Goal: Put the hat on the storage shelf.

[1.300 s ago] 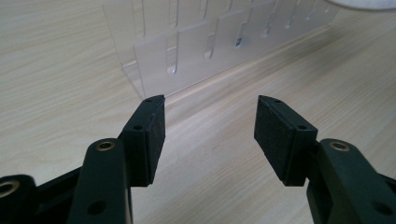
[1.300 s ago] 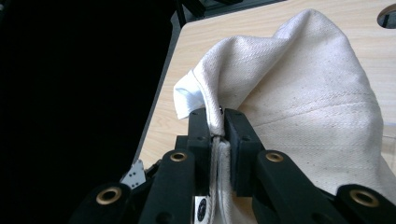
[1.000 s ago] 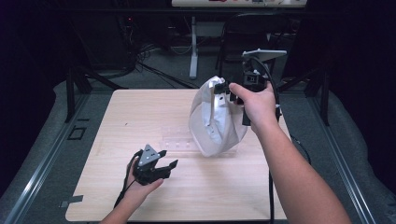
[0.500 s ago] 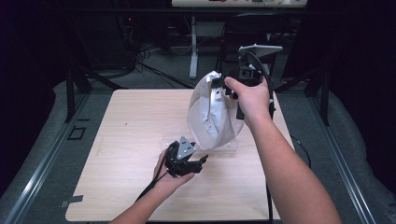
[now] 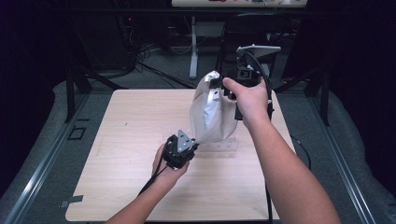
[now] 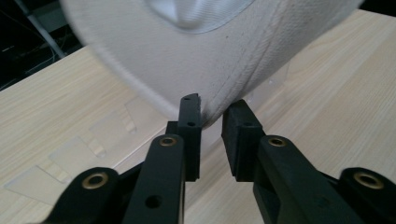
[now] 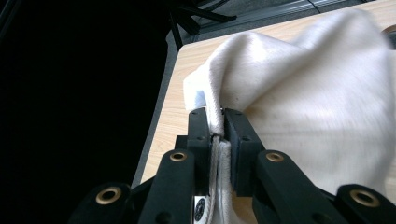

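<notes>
A white cloth cap [image 5: 212, 112] hangs above the light wooden table [image 5: 126, 126], right of centre. My right gripper [image 5: 220, 88] holds it from the top. In the right gripper view the jaws [image 7: 216, 116] are shut on the cap's seamed edge [image 7: 317, 93]. My left gripper [image 5: 194, 145] reaches up from below left to the cap's lowest edge. In the left gripper view its jaws [image 6: 214, 109] have just been closing, and the rim of the cap [image 6: 187, 51] sits pinched between the two pads.
A clear plastic piece [image 5: 219, 147] lies flat on the table under the cap, and it appears faintly in the left gripper view [image 6: 70, 158]. Dark floor, cables and stand legs [image 5: 193, 51] lie beyond the far edge. A metal rail [image 5: 42, 158] runs along the left side.
My left hand has moved right from the table's front left to the underside of the cap, and its wide-open jaws have closed on the rim. The right hand has stayed roughly in place.
</notes>
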`<action>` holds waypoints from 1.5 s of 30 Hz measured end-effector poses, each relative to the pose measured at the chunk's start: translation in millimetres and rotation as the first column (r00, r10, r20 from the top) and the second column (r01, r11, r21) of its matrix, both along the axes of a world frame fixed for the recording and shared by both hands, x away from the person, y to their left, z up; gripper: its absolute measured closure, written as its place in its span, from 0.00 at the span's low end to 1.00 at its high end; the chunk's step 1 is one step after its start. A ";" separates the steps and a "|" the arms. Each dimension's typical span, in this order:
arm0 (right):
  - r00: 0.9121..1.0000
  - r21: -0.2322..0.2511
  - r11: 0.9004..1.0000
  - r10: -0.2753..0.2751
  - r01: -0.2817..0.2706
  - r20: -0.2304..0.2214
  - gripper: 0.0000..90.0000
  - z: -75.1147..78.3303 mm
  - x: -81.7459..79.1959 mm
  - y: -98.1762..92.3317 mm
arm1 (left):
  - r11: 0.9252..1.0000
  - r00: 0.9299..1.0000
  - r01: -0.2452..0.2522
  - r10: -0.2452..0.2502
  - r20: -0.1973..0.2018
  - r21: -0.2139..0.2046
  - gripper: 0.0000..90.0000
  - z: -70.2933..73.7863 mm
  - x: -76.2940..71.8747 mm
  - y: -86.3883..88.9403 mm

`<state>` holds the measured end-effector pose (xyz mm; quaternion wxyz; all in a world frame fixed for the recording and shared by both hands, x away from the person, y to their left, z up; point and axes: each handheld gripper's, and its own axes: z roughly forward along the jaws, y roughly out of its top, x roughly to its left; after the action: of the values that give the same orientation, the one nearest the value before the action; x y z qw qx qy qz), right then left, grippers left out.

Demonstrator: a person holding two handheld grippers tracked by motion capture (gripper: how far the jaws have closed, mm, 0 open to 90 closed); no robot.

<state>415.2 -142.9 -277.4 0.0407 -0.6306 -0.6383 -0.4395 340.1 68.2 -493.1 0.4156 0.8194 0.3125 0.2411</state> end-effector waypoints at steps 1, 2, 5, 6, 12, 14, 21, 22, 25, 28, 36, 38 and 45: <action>1.000 -0.002 1.000 0.001 -0.001 0.000 0.90 0.1 0.1 1.4 | 1.000 1.000 0.005 -0.005 -0.006 -0.012 0.90 0.6 2.3 2.8; 1.000 -0.005 1.000 0.003 -0.003 0.002 0.90 -0.3 0.4 2.7 | 0.999 1.000 0.014 -0.014 -0.020 -0.034 0.91 0.7 4.8 5.3; 1.000 -0.001 1.000 0.004 -0.004 0.006 0.90 -1.4 1.1 5.6 | 0.998 0.999 0.023 -0.026 -0.041 -0.059 0.91 0.4 8.8 8.3; 1.000 -0.005 1.000 0.009 -0.009 0.004 0.90 -2.3 1.8 7.6 | 0.997 0.998 0.024 -0.028 -0.053 -0.067 0.93 -0.7 11.4 9.4; 1.000 -0.017 0.999 0.027 -0.027 -0.002 0.90 -8.7 4.0 13.6 | 0.992 0.993 0.040 -0.053 -0.106 -0.119 0.94 -7.8 14.8 8.2; 1.000 -0.025 0.999 0.029 -0.029 -0.007 0.91 -11.3 5.0 14.8 | 0.993 0.993 0.043 -0.055 -0.107 -0.112 0.94 -10.0 13.7 5.9; 0.999 -0.032 0.999 0.037 -0.037 -0.017 0.90 -17.5 7.1 16.6 | 0.988 0.992 0.025 -0.044 -0.122 -0.155 0.94 -19.1 12.9 7.0; 0.999 -0.027 0.999 0.038 -0.039 -0.022 0.90 -19.6 8.0 18.1 | 0.986 0.991 0.021 -0.043 -0.127 -0.167 0.94 -19.8 12.9 8.0; 0.999 -0.028 0.999 0.043 -0.044 -0.028 0.90 -22.2 9.2 20.6 | 0.985 0.991 0.001 -0.024 -0.132 -0.171 0.95 -19.8 11.6 11.0; 0.998 -0.031 0.998 0.050 -0.051 -0.033 0.90 -24.6 10.2 24.5 | 0.985 0.989 -0.023 -0.002 -0.147 -0.172 0.95 -22.6 9.7 14.3; 0.997 -0.045 0.997 0.064 -0.067 -0.050 0.90 -34.0 12.8 32.0 | 0.984 0.976 -0.039 0.001 -0.216 -0.173 0.95 -31.3 16.5 16.4; 0.996 -0.043 0.997 0.064 -0.067 -0.055 0.90 -36.4 13.6 31.0 | 0.985 0.973 -0.042 0.002 -0.230 -0.169 0.94 -32.3 17.8 18.5; 0.997 -0.035 0.998 0.053 -0.055 -0.058 0.90 -41.4 15.6 25.3 | 0.989 0.986 0.012 -0.035 -0.161 -0.144 0.72 -26.2 4.7 14.9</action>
<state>430.8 -117.5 -318.8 0.0592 -0.6261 -0.6618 -0.4081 344.8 83.1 -519.3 0.4490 0.8082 0.3523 0.1453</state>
